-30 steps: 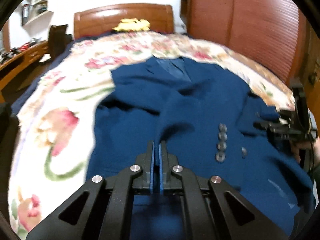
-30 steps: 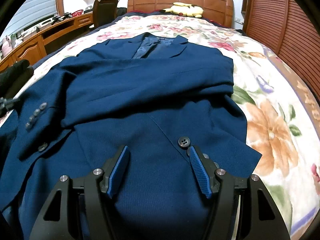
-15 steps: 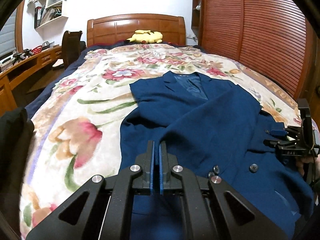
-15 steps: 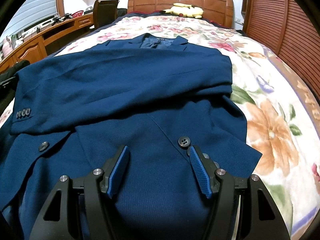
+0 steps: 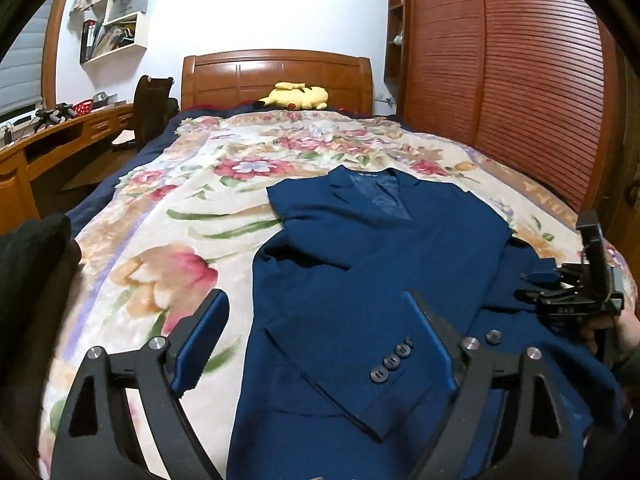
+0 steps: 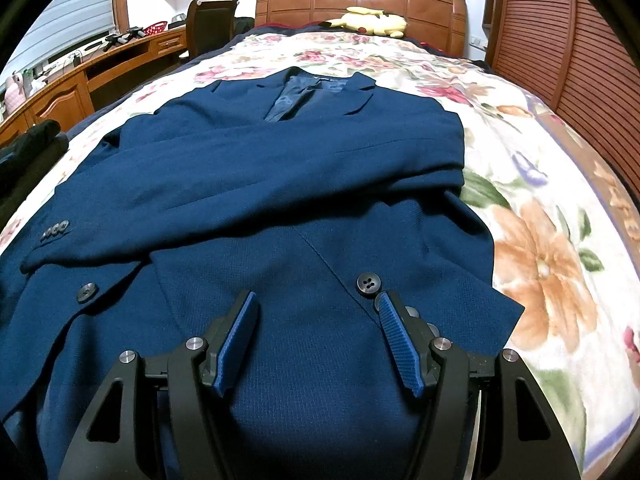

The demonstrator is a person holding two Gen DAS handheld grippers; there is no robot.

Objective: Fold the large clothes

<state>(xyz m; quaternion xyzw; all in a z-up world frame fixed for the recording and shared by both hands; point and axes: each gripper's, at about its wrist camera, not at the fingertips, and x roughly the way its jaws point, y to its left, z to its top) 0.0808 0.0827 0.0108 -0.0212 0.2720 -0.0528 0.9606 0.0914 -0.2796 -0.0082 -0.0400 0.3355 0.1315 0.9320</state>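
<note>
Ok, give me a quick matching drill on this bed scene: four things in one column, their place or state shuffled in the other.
Things:
1. left gripper
2. folded sleeve
3. yellow plush
4. right gripper

Place or state:
A. by the headboard
B. lying across the jacket's chest
C. jaws half open over the jacket's hem
D. jaws spread wide, nothing held

Pairs: 1-D, 2-B, 3-A, 4-C

Left wrist view: low over the bed's (image 5: 168,184) near left side, facing the headboard (image 5: 276,76). Right wrist view: closer, directly above the jacket (image 6: 280,184) hem (same heading). Shared: jacket, headboard, plush toy (image 6: 370,20).
</note>
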